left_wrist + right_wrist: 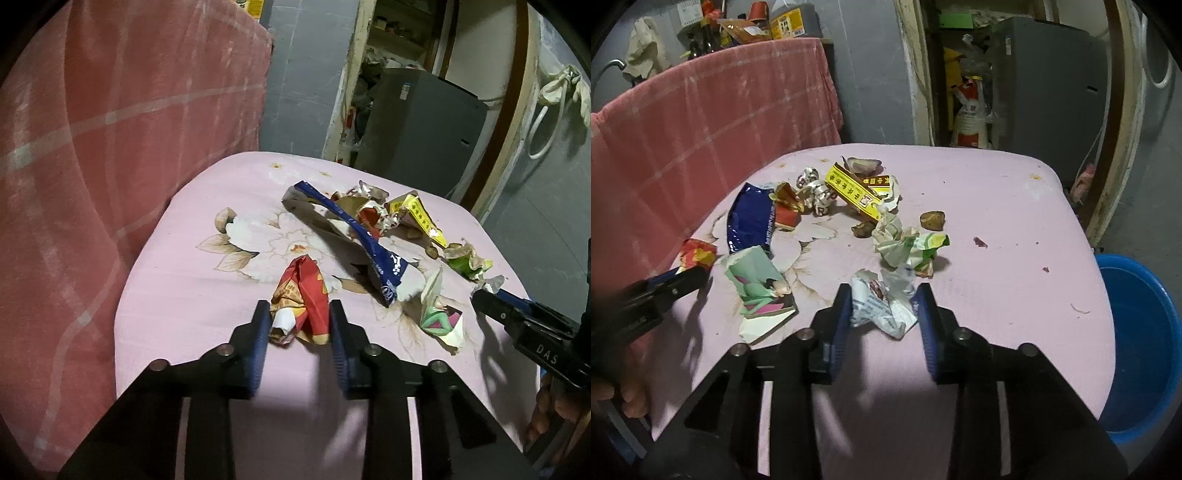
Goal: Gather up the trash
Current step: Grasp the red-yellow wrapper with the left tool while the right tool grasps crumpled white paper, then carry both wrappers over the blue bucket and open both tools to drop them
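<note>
Trash lies scattered on a table under a pink flowered cloth [997, 206]. My left gripper [299, 307] is shut on a crumpled red and yellow wrapper [304, 288] at the table's near left; both blue pads touch its sides. My right gripper [884, 290] is shut on a crumpled white wrapper [882, 308] resting on the cloth. Each gripper shows in the other view: the left gripper [698, 273] at the red wrapper [698, 254], the right gripper [480, 295] at the right edge. A long blue wrapper [369, 240], a yellow wrapper [853, 192] and a green-white wad [908, 247] lie beyond.
A torn green and pink carton [761, 295] lies between the two grippers. A blue basin [1141, 343] stands on the floor at the table's right. A pink checked blanket [110, 147] hangs along the left. A grey cabinet [417, 122] stands behind the table.
</note>
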